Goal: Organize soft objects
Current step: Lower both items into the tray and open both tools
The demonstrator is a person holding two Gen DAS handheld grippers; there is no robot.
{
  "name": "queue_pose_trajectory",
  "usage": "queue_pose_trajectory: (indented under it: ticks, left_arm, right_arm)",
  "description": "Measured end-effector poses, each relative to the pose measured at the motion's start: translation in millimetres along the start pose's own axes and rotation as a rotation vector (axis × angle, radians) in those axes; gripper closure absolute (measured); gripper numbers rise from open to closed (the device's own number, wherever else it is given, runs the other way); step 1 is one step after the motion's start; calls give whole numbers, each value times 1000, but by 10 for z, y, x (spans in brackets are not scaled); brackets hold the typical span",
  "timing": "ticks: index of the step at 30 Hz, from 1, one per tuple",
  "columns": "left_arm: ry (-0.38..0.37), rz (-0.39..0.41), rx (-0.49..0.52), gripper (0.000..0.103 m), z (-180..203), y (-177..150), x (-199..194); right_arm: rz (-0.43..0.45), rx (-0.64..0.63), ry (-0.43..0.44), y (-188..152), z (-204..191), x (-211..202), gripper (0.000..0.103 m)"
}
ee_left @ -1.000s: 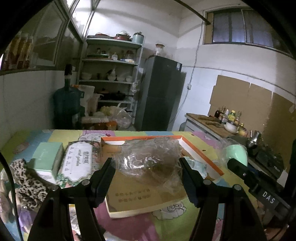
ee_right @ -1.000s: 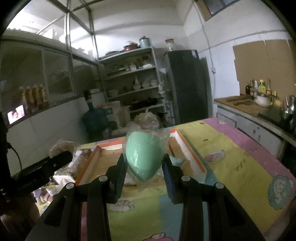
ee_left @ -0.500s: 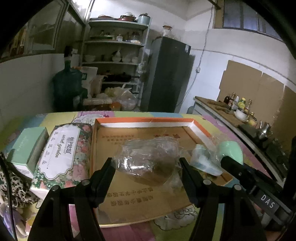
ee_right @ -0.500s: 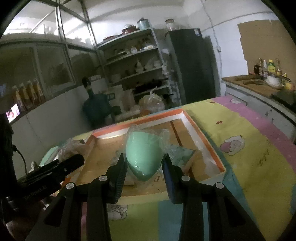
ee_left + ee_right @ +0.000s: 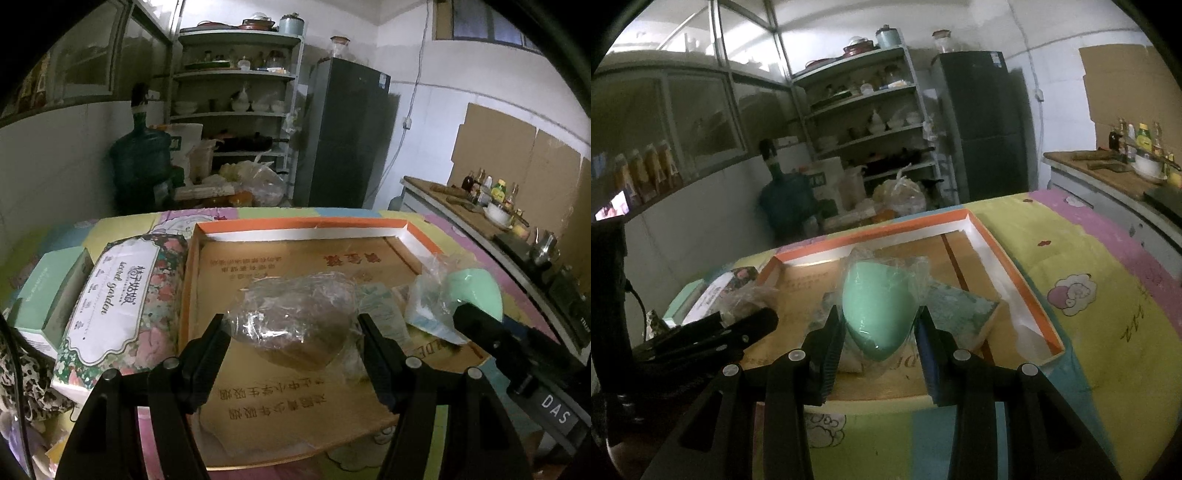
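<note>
Left wrist view puts our left gripper [image 5: 291,325] over a shallow cardboard tray [image 5: 306,233] with orange and white walls, and we have its two fingers closed on a brown lump in a clear plastic bag [image 5: 295,317]. The bag fills the gap between the pads and hangs above the tray floor; whether its underside touches the cardboard we cannot tell. Just left of the tray lies a flowered tissue pack [image 5: 118,295], with a pale green box [image 5: 51,291] beside it. To the right we see our other gripper's dark finger against a mint green shape.

From the right wrist view, our right gripper [image 5: 881,325] is pinched narrowly on that mint green egg-shaped sponge [image 5: 879,306], which is wrapped in clear film and points tip down over the near part of the tray [image 5: 1008,258]. A flat greenish packet [image 5: 960,314] lies in the tray just right of it. The tray sits on a bright patchwork cloth [image 5: 1089,332].
</note>
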State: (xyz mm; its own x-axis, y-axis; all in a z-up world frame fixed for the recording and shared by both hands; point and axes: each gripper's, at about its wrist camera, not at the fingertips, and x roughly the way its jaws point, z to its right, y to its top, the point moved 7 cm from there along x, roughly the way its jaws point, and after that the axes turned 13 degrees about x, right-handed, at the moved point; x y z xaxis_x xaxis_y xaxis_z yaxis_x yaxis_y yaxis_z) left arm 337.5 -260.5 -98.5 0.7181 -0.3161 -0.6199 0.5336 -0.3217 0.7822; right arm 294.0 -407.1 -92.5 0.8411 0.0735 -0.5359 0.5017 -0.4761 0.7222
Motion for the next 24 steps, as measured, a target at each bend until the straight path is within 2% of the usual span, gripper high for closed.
queue_pose_trajectory:
  ticks: [8, 18, 20, 22, 24]
  left_arm:
    - [10, -23, 18, 34, 15, -36, 67]
    - [19, -38, 31, 33, 12, -53, 100]
    - [21, -39, 34, 33, 13, -53, 104]
    - [23, -42, 40, 33, 17, -58, 110]
    - [31, -49, 48, 32, 23, -65, 119]
  right_arm:
    - [-60, -32, -23, -39, -21, 120, 64]
    - [-93, -33, -47, -70, 2, 208, 61]
    - [-88, -29, -45, -67, 9, 195, 57]
    - [-80, -22, -45, -61, 24, 184, 44]
    - [-73, -16, -41, -53, 36, 165, 43]
